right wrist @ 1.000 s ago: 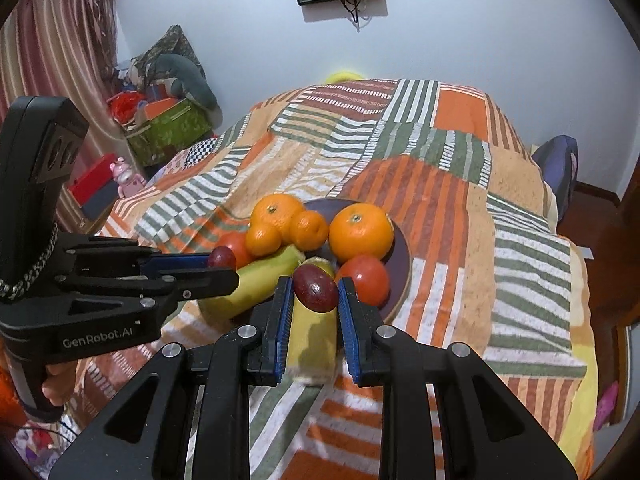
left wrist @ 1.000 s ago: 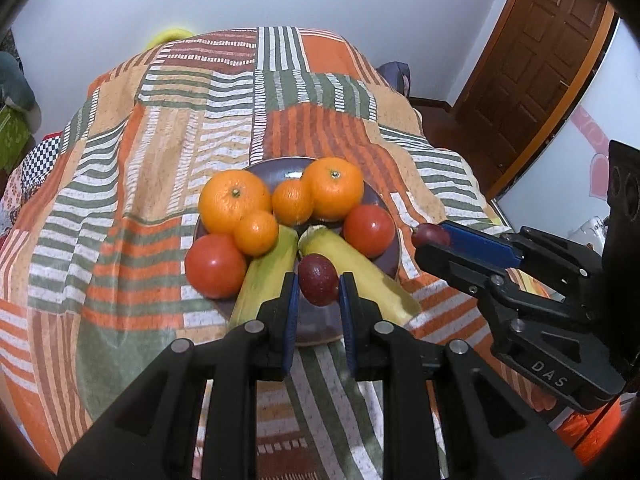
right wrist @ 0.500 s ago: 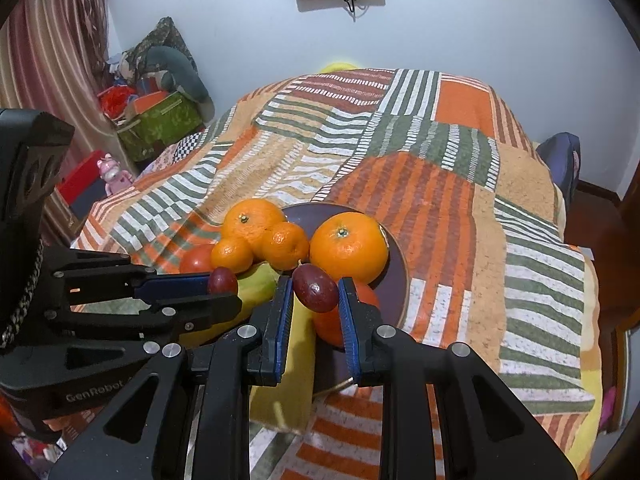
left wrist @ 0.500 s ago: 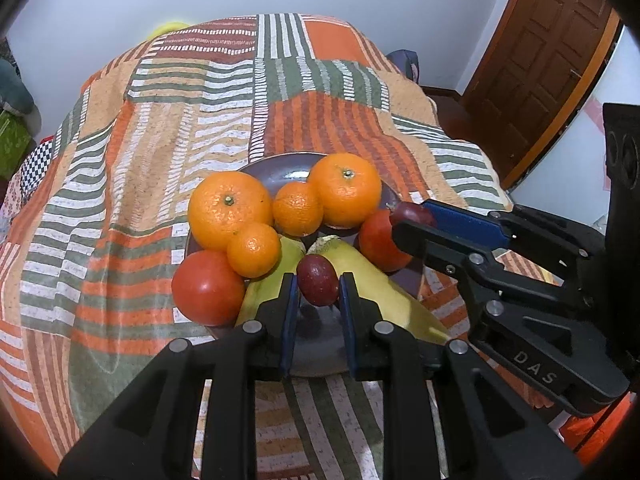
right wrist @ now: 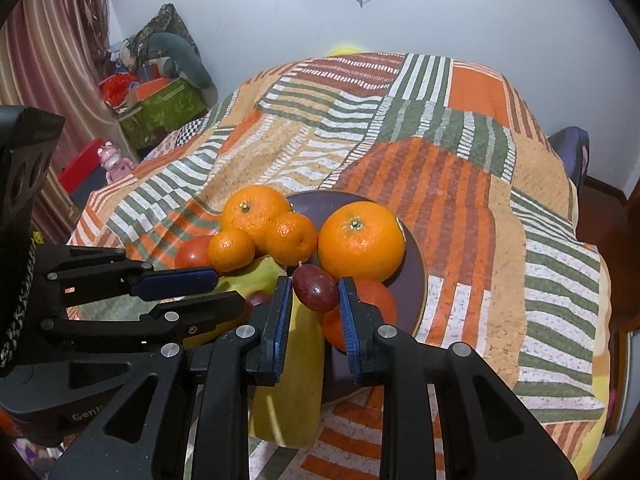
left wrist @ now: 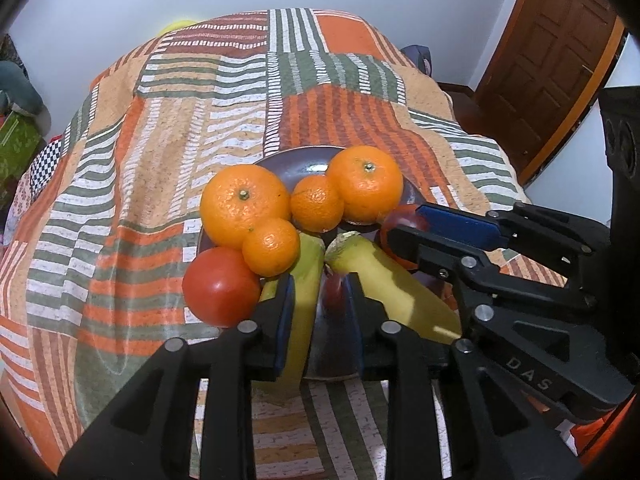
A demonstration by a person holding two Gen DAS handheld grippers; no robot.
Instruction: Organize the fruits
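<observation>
Right gripper [right wrist: 314, 294], jaws closed on a purple grape [right wrist: 315, 288] above the near side of the dark plate [right wrist: 416, 276] on the bed. Left gripper [left wrist: 320, 294], jaws parted wide around a second grape [left wrist: 332, 292], blurred, between two bananas [left wrist: 394, 284].

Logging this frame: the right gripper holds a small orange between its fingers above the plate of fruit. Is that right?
Not quite. The right gripper holds a dark purple fruit between its fingers, not a small orange. The right wrist view shows it plainly. The rest stands: it is above the plate of fruit.
</observation>
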